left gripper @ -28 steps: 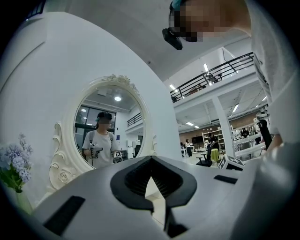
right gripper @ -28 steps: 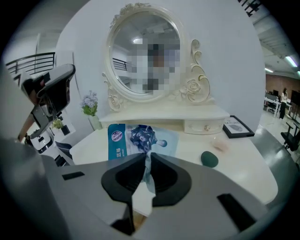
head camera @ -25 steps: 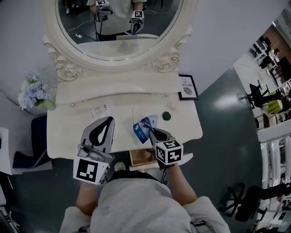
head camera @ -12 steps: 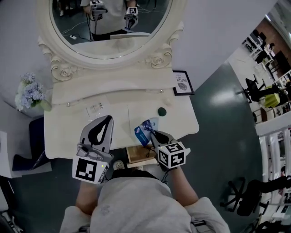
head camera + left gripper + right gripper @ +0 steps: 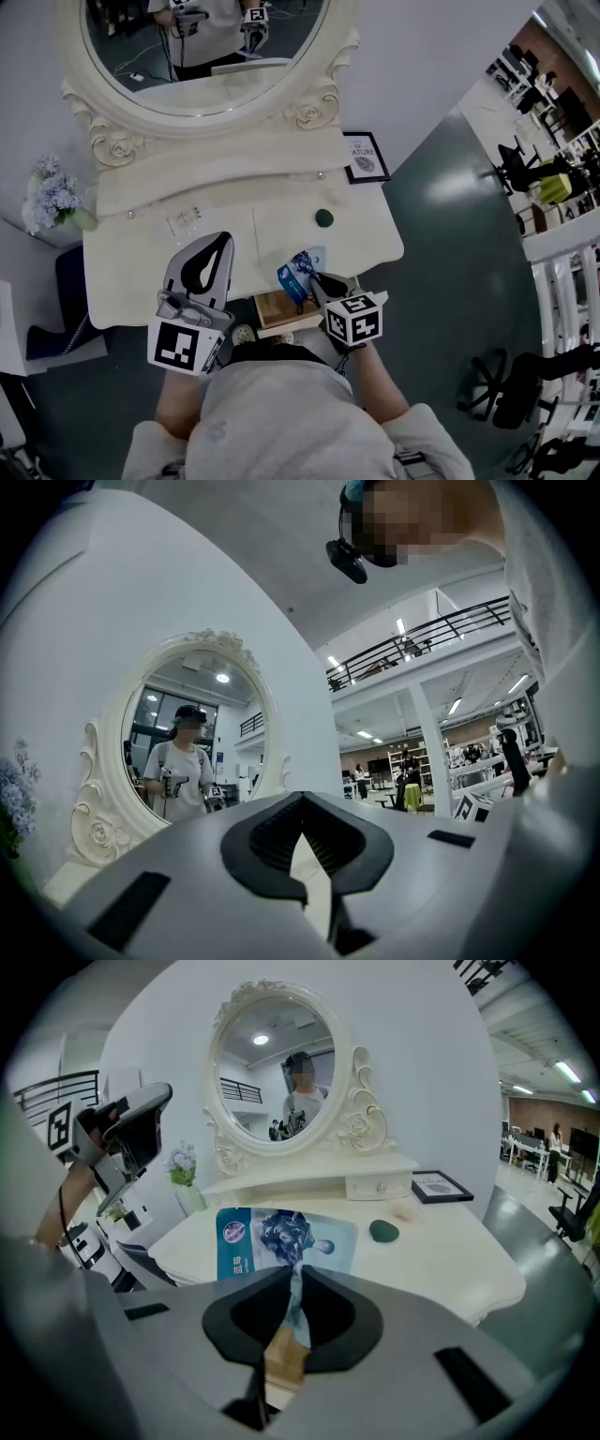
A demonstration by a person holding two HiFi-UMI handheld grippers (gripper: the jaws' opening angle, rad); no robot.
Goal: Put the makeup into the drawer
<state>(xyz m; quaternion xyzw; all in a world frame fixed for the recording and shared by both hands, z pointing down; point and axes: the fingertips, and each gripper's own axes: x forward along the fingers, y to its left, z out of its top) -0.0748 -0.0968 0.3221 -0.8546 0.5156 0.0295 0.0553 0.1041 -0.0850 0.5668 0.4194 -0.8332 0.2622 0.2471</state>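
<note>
a cream dressing table (image 5: 122, 281) and cream mirror frame (image 5: 314, 111) carved with roses, against a pale grey wall (image 5: 441, 56). the sachet (image 5: 298, 272) is blue and pale blue with a dark printed figure; the pebble (image 5: 323, 217) dark green. lilac-blue flowers (image 5: 52, 195), a black picture frame (image 5: 364, 157), a wood-brown drawer (image 5: 278, 308). left gripper (image 5: 226, 238) and right gripper (image 5: 315, 278) are grey with black pads (image 5: 234, 1321), their cubes (image 5: 180, 349) marked in black-and-white squares. the floor (image 5: 450, 234) is dark grey-green.

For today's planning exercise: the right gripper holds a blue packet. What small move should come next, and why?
Probably lower the right gripper toward the open drawer just below: its jaws pinch the blue packet, which is not yet inside.
</note>
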